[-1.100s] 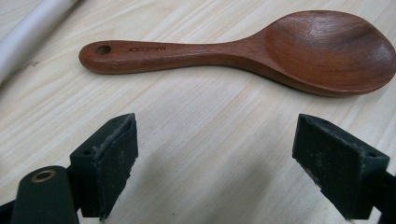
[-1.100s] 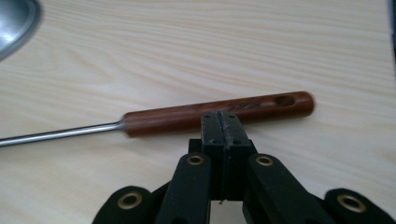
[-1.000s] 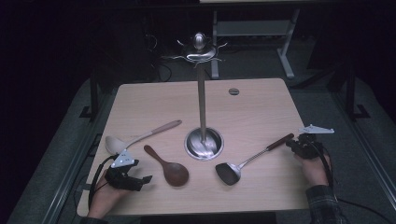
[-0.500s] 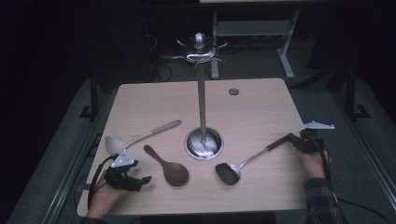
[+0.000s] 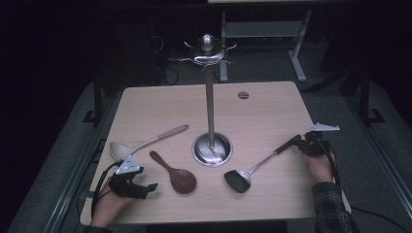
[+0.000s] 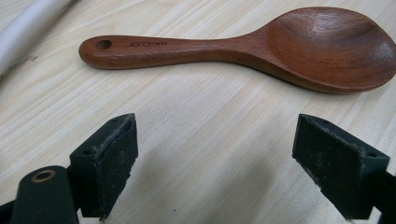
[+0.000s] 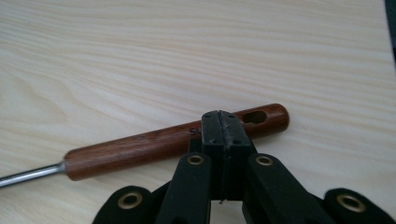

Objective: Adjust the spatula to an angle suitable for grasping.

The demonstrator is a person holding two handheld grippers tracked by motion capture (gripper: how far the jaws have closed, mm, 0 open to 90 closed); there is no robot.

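Pale wooden table (image 5: 160,111) in a dark room; left hand-held gripper (image 6: 215,168) gapes, right hand-held gripper (image 7: 222,126) closed.

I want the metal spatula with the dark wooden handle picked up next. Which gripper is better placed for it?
Probably the right gripper: its shut jaws sit against the metal spatula's dark wooden handle, near the hanging hole. The left gripper stands open by the brown wooden spoon, across the table.

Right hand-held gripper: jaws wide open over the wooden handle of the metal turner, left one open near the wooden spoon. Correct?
Not quite. The right hand-held gripper has its jaws shut, pads pressed together in front of the turner handle, as the right gripper view shows. The left hand-held gripper is open near the wooden spoon.
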